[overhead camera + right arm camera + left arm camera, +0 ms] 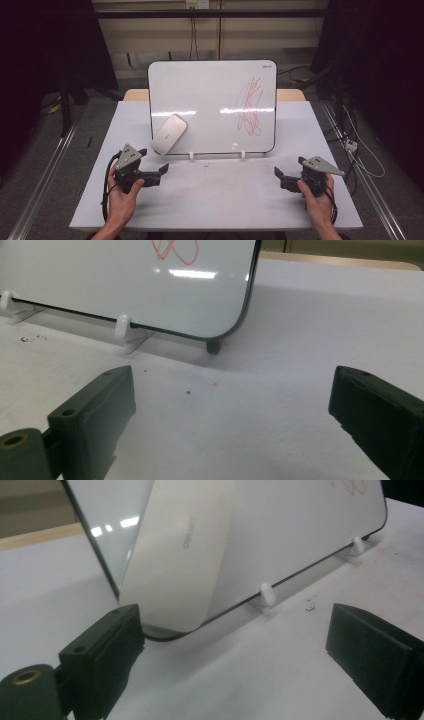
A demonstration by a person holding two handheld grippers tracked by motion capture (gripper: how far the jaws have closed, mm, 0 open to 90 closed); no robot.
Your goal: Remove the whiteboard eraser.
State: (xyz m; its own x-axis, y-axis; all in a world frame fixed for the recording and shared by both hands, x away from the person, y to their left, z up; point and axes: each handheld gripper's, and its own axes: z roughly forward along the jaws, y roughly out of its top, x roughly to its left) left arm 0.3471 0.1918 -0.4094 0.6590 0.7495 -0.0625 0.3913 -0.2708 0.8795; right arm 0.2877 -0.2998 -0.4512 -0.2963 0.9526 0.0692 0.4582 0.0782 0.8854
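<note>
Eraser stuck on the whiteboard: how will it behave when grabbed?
The eraser probably holds its shape: it looks like a rigid, smooth shell, so the fingers may slip. It sticks to the tilted whiteboard, likely by magnet; pulling may tip the board on its small clips.

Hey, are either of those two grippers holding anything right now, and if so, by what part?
Nothing is held. The left gripper and right gripper both rest open on the table, jaws apart and empty, short of the whiteboard and the eraser on it.

Bare table (220,195) between claws; whiteboard (210,100) and eraser (168,133) probably block beyond.
</note>
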